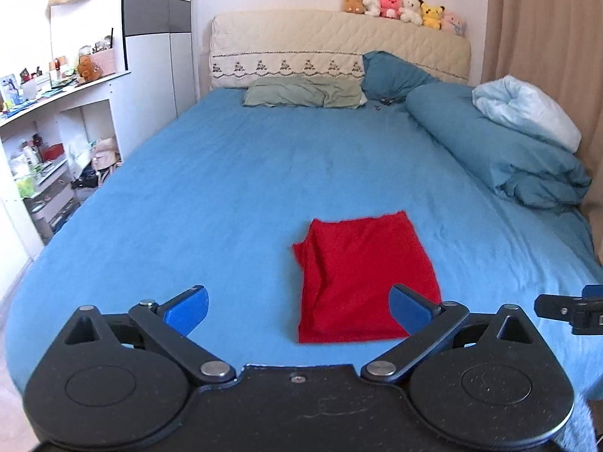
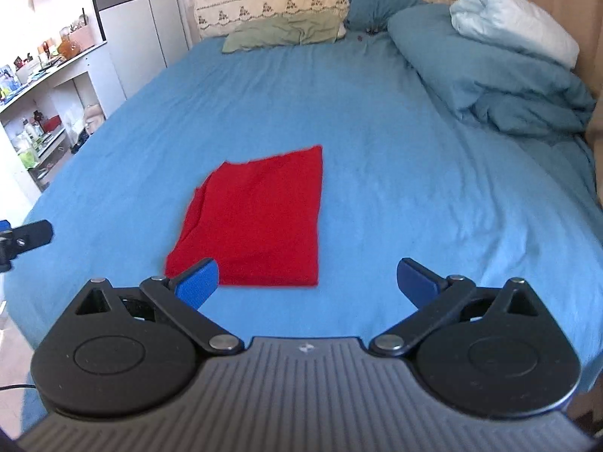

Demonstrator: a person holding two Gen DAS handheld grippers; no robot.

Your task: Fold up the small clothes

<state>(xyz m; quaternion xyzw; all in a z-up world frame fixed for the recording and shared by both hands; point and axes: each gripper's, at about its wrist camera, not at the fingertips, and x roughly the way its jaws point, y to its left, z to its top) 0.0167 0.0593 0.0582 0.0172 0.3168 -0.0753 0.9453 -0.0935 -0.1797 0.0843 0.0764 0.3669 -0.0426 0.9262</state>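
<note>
A red cloth (image 1: pixel 361 278) lies folded into a flat rectangle on the blue bed sheet (image 1: pixel 245 173), with a bunched fold along its left edge. It also shows in the right wrist view (image 2: pixel 260 226). My left gripper (image 1: pixel 299 310) is open and empty, held just in front of the cloth's near edge; its right finger overlaps the cloth's near right corner in view. My right gripper (image 2: pixel 307 282) is open and empty, near the cloth's front edge, with its left finger by the near left corner.
A rolled blue duvet (image 1: pixel 505 150) with a pale blanket (image 1: pixel 527 109) lies along the bed's right side. Pillows (image 1: pixel 305 92) and a headboard (image 1: pixel 339 45) with plush toys (image 1: pixel 403 9) are at the far end. Cluttered shelves (image 1: pixel 49 132) stand left of the bed.
</note>
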